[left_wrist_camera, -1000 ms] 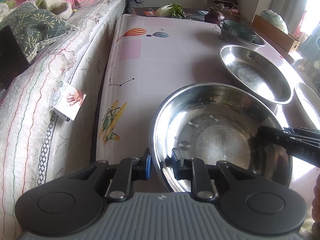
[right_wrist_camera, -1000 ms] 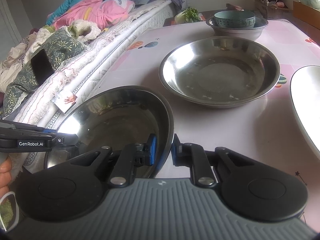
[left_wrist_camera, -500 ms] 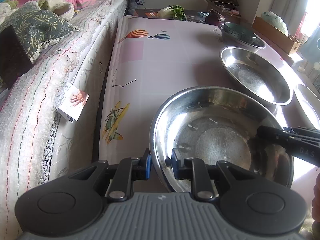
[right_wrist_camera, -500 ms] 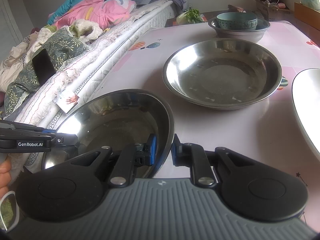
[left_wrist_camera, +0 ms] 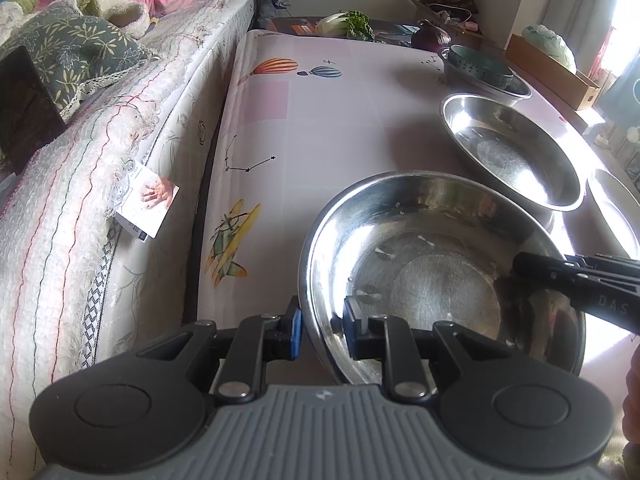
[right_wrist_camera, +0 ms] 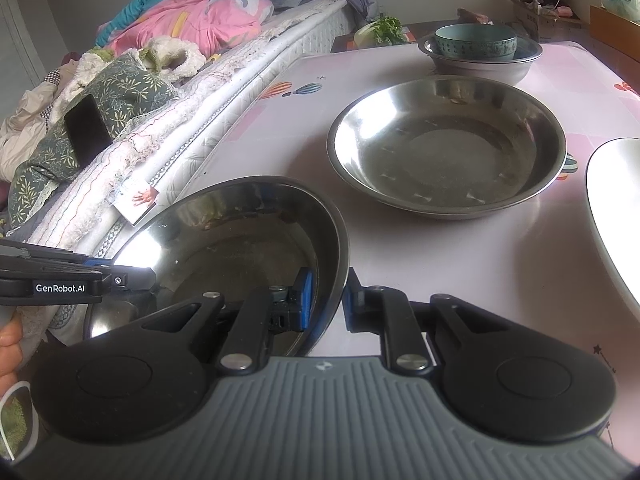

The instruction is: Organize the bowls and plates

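both the left gripper [left_wrist_camera: 322, 330] and right gripper [right_wrist_camera: 326, 300] clamp opposite rims of one steel bowl [left_wrist_camera: 436, 276], fingers narrowly parted.

"GenRobot.AI" on left gripper [right_wrist_camera: 120, 280], "DAS" on right gripper [left_wrist_camera: 528, 266]

steel bowl [left_wrist_camera: 436, 276] carried slightly nearer second steel bowl [right_wrist_camera: 446, 144], both grippers clamped

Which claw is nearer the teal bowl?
Right. The right claw grips the steel bowl's rim on the side facing the teal bowl; the left claw holds the opposite rim, farther off.
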`<state>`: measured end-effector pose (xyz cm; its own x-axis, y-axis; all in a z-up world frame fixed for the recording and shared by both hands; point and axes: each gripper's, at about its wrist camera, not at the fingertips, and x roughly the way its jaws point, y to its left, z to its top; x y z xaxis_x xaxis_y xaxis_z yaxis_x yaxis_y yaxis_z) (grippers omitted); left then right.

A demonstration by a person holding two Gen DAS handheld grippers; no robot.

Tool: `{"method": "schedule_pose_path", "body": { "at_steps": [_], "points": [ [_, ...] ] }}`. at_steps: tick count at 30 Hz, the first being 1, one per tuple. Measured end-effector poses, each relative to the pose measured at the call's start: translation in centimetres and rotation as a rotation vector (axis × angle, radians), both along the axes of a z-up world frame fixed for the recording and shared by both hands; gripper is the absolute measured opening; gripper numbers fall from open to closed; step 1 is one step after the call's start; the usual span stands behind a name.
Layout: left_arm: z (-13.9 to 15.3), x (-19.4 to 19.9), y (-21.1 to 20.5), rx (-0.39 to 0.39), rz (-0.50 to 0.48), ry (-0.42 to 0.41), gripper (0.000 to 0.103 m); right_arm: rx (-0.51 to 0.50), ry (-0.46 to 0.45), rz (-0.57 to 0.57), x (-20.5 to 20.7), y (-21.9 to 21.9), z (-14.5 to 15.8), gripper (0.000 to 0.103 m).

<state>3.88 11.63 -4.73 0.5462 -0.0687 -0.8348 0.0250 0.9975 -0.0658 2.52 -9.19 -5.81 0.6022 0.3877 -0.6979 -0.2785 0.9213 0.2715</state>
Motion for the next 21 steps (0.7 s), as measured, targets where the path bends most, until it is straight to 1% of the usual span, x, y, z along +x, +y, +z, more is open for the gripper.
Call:
{"method": "schedule_pose_path", "body": {
  "at_steps": [4, 9, 12, 15, 21],
  "points": [
    [-0.3, -0.1, 0.0, -0.001, -0.007, -0.002, 0.021, -0.025, 0.005, 0.006, 0.1, 0.0, -0.4, 0.016],
    [-0.6, -0.2, 0.0, 0.007, -0.012, -0.005, 0.02, -0.048, -0.016, 0.026, -0.6, -0.3, -0.2, 0.016],
    [-0.6, -0.5, 0.0, -0.005, -0.017, -0.01, 0.017, -0.051, -0.02, 0.04, -1.1, -0.5, -0.2, 0.014],
    [-0.6, -0.5, -0.2, 0.006, -0.016, -0.015, 0.017, -0.069, -0.033, 0.048, -1.5, -0.3, -0.1, 0.014],
    [-0.2, -0.7, -0.2, 0.018, -0.012, -0.019, 0.016, -0.061, -0.038, 0.049, -1.5, -0.4, 0.1, 0.014]
  ]
}}
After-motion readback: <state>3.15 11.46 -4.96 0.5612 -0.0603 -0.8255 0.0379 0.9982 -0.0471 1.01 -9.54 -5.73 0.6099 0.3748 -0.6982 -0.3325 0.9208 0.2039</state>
